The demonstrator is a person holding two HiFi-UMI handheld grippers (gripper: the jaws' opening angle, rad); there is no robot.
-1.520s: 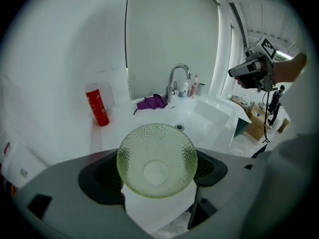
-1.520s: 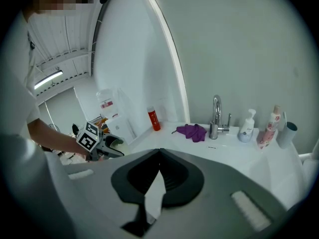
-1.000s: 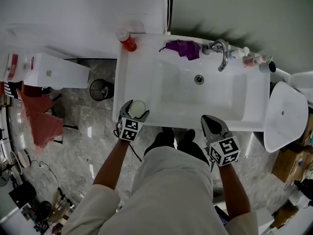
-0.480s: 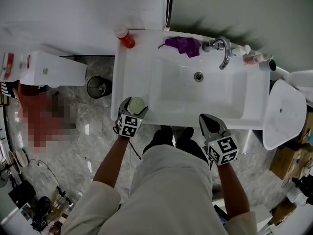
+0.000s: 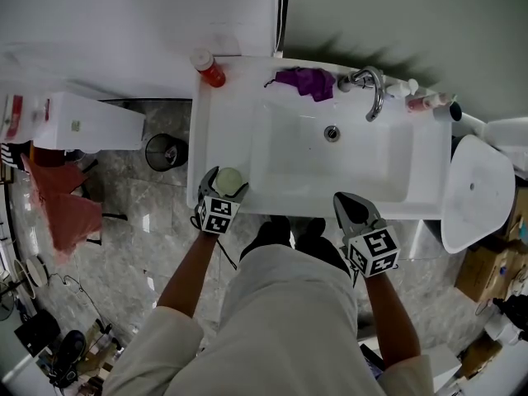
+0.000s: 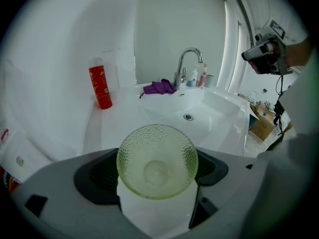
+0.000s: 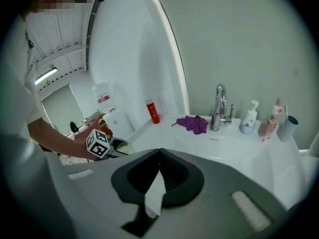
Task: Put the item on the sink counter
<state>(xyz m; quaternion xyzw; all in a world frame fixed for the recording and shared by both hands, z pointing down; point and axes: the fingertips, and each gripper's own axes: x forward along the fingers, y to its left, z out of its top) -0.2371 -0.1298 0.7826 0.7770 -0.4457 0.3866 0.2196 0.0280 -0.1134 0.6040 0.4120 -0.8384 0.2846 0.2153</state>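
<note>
A pale green dimpled glass bowl (image 6: 156, 151) sits between the jaws of my left gripper (image 6: 157, 172), which is shut on it. From above, the bowl (image 5: 229, 180) hangs over the front left corner of the white sink counter (image 5: 221, 126), held by the left gripper (image 5: 223, 186). My right gripper (image 5: 353, 209) is at the counter's front edge on the right, shut with nothing in it. In its own view the right gripper (image 7: 158, 176) has its jaws together, and the left gripper's marker cube (image 7: 98, 143) shows at the left.
A red bottle (image 5: 209, 68) stands at the counter's back left corner. A purple cloth (image 5: 307, 81) lies beside the faucet (image 5: 373, 89), with small bottles (image 5: 422, 99) to its right. A toilet (image 5: 474, 192) stands on the right, a black bin (image 5: 165, 149) on the floor at left.
Almost nothing: the head camera has shifted slightly. Both grippers keep their places at the counter's front edge, the left one still shut on the bowl.
</note>
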